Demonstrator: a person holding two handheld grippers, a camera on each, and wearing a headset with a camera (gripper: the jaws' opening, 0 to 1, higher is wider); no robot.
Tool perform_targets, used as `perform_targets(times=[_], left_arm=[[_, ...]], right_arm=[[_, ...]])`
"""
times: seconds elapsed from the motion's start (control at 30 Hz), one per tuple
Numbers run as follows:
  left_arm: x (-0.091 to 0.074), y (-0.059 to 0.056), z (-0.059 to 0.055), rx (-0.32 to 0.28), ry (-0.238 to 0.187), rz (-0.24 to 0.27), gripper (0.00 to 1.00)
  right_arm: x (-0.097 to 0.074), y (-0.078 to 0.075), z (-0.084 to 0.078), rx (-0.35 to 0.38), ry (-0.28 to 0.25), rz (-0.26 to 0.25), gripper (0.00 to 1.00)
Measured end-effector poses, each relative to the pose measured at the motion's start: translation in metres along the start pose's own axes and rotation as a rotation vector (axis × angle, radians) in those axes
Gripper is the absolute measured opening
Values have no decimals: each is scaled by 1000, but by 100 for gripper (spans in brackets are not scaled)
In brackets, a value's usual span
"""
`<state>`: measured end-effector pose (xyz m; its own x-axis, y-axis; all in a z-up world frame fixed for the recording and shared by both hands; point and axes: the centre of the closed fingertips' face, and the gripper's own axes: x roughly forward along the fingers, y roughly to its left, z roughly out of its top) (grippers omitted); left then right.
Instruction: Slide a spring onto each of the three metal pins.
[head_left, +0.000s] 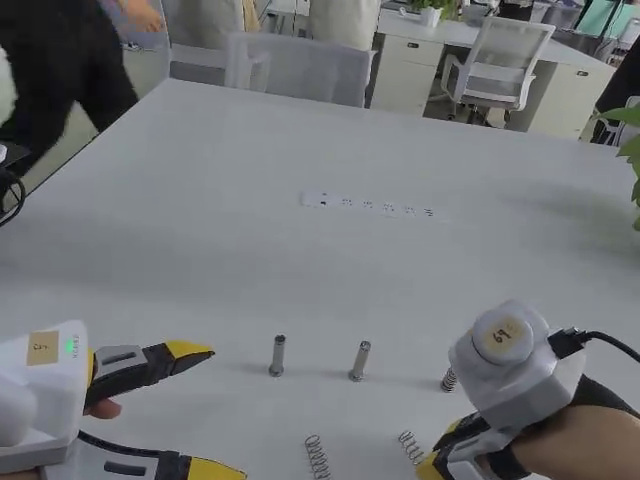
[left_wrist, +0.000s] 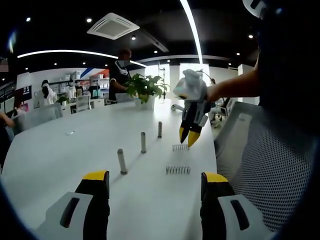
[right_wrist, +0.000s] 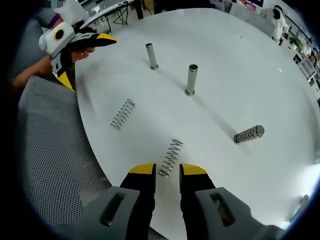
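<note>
Spring one (head_left: 317, 455) and spring two (head_left: 410, 446) lie loose on the white counter (head_left: 300, 150) in the head view. They are at 6 o'clock of the two bare pins (head_left: 277, 356), probably staged within easy reach. The sprung pin (head_left: 449, 380) stands at 3 o'clock of those.

In the left gripper view, your left gripper (left_wrist: 155, 180) hovers with its fingers wide apart, holding nothing.

In the right gripper view, your right gripper (right_wrist: 167, 172) has its fingers slightly apart, with spring two's end at their tips, unclamped.

Office chairs (head_left: 495, 60) ring the counter.
</note>
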<state>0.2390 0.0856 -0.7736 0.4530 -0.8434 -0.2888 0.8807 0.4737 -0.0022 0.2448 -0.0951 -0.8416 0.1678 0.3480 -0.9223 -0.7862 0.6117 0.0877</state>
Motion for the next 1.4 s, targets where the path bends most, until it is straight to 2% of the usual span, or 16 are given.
perform_targets(times=[0.2, 0.23, 0.33, 0.63, 0.73, 0.83, 0.87, 0.93, 0.97, 1.2, 1.4], left_arm=[[0, 1, -1, -1, 1, -2, 71], [1, 1, -1, -1, 1, -2, 71], [1, 1, 0, 0, -2, -1, 71], [2, -1, 0, 1, 0, -6, 70], [2, -1, 0, 1, 0, -6, 70], [1, -1, 0, 1, -1, -5, 69], [1, -1, 0, 2, -1, -4, 69], [1, -1, 0, 2, -1, -4, 69], [1, -1, 0, 2, -2, -4, 69], [0, -1, -1, 1, -3, -5, 68], [2, -2, -1, -1, 0, -11, 68]], right_arm=[[2, -1, -1, 67, 12, -13, 13], [3, 0, -4, 93, 32, -9, 12], [5, -1, -8, 95, 47, -18, 11], [8, 1, -9, 101, 46, -24, 10], [9, 1, -9, 86, 51, -33, 10], [9, 2, -10, 41, 60, -44, 9], [9, 1, -10, -19, 70, -44, 9], [9, 2, -11, -26, 78, -51, 8], [9, 1, -11, -79, 82, -50, 8], [8, 1, -11, -73, 89, -30, 8], [6, 2, -5, -88, 72, -19, 7]])
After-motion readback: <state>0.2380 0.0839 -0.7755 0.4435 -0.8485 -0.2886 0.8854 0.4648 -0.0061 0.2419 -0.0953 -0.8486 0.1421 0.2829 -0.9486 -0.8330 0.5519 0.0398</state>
